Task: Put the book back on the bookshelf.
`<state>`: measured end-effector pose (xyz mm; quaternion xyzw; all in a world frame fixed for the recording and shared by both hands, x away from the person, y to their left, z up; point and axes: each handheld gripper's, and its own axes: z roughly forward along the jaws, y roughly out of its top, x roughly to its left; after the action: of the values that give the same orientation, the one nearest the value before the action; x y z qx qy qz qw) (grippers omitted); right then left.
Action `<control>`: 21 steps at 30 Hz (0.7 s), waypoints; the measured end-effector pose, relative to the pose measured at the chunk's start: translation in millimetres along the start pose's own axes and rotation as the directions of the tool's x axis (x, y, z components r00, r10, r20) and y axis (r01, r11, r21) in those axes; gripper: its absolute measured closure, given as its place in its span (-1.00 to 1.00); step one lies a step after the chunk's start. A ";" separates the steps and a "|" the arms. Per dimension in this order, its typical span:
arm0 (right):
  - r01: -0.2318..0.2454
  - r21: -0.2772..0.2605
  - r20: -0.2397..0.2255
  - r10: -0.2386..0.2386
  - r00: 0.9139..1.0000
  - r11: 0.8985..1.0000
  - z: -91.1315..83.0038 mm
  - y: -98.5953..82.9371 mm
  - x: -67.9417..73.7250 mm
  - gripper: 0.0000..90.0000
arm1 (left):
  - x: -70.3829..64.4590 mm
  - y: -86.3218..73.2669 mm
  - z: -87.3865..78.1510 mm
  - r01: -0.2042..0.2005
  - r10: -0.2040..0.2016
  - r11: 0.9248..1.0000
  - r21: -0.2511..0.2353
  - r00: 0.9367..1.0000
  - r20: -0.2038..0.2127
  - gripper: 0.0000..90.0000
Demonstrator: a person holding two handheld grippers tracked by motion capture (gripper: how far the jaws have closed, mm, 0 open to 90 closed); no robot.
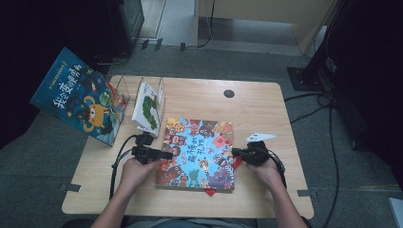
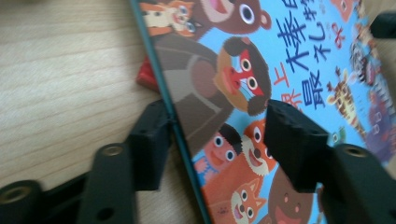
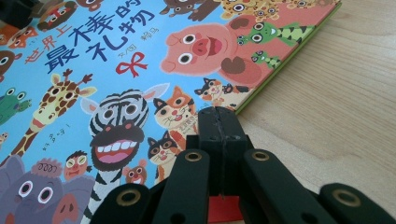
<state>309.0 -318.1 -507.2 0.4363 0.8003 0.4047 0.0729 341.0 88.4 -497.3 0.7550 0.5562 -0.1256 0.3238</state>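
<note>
The pale wood-grain surface [image 2: 60, 70] at the left of the left gripper view looks smooth and matt, its grain running in fine streaks. The large blue animal-covered picture book [image 3: 116, 70] has a glossy printed card cover with a slight sheen. The matt black plastic fingers [image 2: 289, 140] show a rough, layered texture; their arms carry brass-coloured metal inserts.

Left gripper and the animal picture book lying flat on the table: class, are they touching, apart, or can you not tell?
Cannot tell. In the left gripper view the left gripper has its open jaws straddling the animal picture book's edge, but no plain contact or gap shows.
</note>
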 end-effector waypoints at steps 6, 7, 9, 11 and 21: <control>0.000 -0.005 -0.020 0.000 1.000 1.000 0.4 -1.2 -1.5 1.00 | -8.5 1.7 -18.8 -0.022 0.023 1.000 -0.017 0.999 0.027 0.13; 0.005 -0.006 -0.023 -0.005 1.000 1.000 0.6 -1.4 -1.5 1.00 | -9.0 2.6 -23.9 -0.015 0.016 0.999 -0.031 0.999 0.043 0.17; 0.009 -0.007 -0.035 -0.009 0.999 1.000 1.2 -1.7 -0.9 1.00 | -13.1 5.8 -33.2 -0.023 0.026 0.999 -0.040 0.998 0.054 0.22; 0.017 -0.008 -0.041 -0.017 0.999 1.000 2.4 -1.7 0.6 1.00 | -20.1 10.5 -41.9 -0.038 0.039 0.999 -0.030 0.998 0.057 0.23; 0.110 0.004 -0.072 -0.109 0.991 0.994 19.3 6.0 22.9 1.00 | -56.3 44.2 -73.0 -0.087 0.084 0.996 0.007 0.980 0.180 0.51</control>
<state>307.9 -287.7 -510.4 0.3771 0.8268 0.4124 0.0643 349.7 84.0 -395.5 0.7663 0.4907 -0.1834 0.3720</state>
